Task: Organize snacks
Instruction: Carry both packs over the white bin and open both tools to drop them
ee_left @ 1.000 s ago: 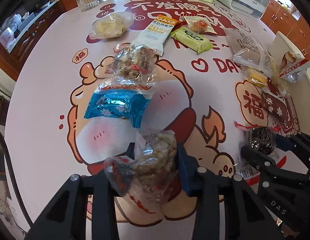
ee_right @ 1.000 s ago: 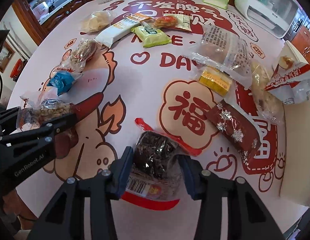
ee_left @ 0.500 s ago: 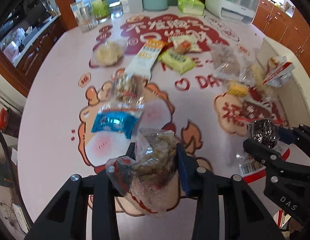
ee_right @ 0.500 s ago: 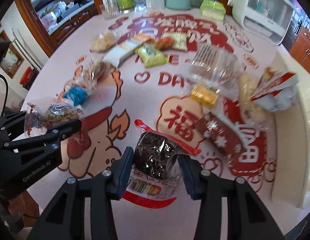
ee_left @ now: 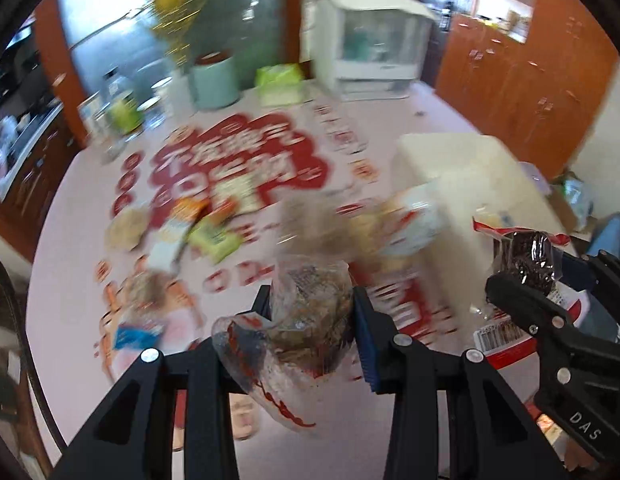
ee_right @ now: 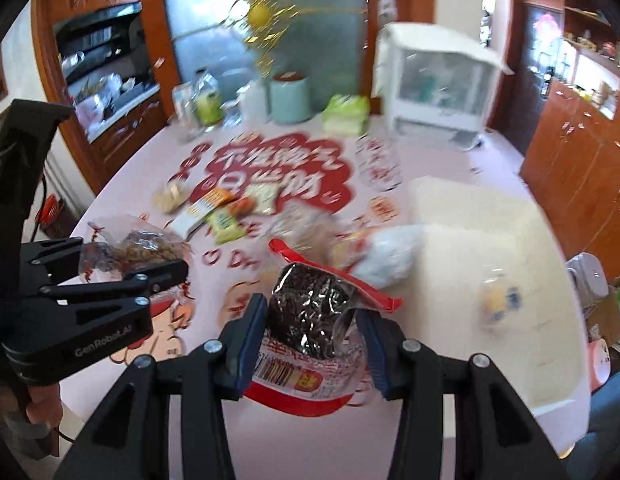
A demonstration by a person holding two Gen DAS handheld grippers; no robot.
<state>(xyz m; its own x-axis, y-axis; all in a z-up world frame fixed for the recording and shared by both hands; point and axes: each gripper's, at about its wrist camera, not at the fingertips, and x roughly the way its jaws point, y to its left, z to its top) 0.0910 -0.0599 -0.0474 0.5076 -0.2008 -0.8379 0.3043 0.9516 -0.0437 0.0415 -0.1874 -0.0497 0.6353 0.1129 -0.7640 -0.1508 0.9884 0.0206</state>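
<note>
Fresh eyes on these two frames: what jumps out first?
Each gripper holds a snack: the left gripper pinches a clear bag of brown nutty snack, the right gripper a dark crinkly packet with a red edge. Beyond them, loose snack packs lie blurred across the pink-and-red tablecloth.

left gripper: clamped on clear nut snack bag
right gripper: clamped on dark snack packet
table: blurred
</note>
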